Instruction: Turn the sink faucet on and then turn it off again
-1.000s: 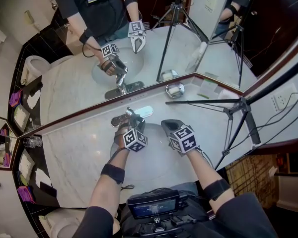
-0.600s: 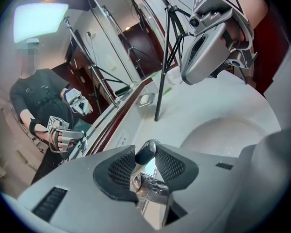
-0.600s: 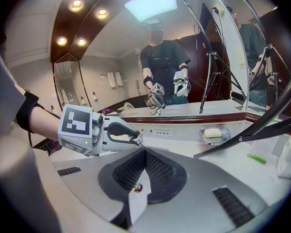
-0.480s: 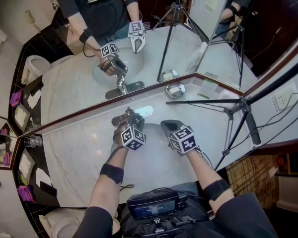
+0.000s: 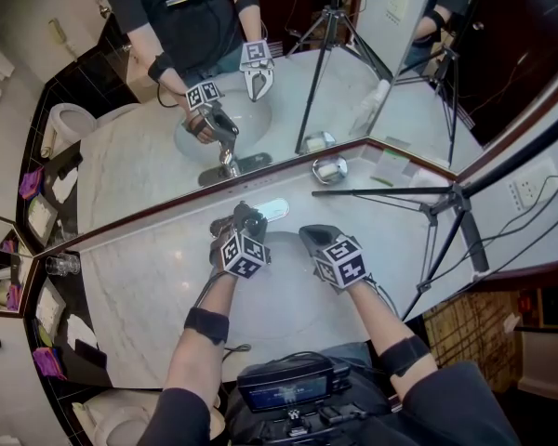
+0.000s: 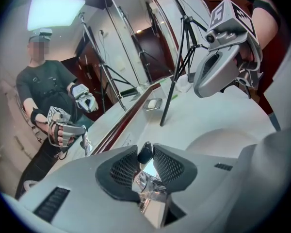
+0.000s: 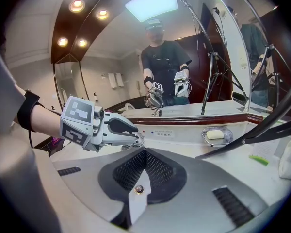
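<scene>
Left gripper jaws closing, pads on faucet handle knob. Right gripper jaws pressed together, empty, just right of handle. My forearms reach forward, both grippers pitched down.

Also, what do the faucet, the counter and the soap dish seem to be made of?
Faucet: polished metal, probably chrome-plated, since it mirrors its surroundings. Its lever tip is dark; the material is unclear.
Counter: glossy pale stone, probably marble or an imitation, with faint grey veins and reflections.
Soap dish: apparently shiny metal, judging by its bright rim.
</scene>
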The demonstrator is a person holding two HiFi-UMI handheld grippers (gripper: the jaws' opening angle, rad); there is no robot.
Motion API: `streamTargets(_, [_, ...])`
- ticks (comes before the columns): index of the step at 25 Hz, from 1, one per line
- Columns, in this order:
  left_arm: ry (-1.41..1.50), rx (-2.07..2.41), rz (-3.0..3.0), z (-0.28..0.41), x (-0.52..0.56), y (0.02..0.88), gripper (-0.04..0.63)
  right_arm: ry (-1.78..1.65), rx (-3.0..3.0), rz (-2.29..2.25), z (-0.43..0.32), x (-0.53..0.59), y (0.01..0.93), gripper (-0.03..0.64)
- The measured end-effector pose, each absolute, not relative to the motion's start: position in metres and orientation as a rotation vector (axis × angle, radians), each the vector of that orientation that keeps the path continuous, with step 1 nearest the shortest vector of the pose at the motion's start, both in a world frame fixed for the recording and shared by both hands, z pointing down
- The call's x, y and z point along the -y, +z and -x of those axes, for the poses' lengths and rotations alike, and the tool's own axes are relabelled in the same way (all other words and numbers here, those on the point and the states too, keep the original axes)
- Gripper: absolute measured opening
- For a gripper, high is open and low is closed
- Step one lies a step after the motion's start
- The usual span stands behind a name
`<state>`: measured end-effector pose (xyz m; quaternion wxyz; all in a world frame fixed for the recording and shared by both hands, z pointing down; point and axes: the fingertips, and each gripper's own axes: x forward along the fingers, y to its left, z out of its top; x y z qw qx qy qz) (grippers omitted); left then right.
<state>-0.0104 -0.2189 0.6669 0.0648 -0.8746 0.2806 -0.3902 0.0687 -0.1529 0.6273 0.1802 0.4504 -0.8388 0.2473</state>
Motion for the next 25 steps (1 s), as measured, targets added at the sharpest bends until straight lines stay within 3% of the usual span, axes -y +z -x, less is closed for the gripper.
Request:
streamTargets(2, [-1.155, -0.89, 2.663, 0.017, 0.226, 0.659, 0.089, 0.7, 2.367, -1.276, -0.071, 0.154, 0.627, 0.023])
streamTargets(25, [-1.192, -0.849, 2.615, 0.038, 0.207, 0.646, 0.084, 0.691, 2.402, -1.238, -0.051, 0.149, 0.623, 0.025])
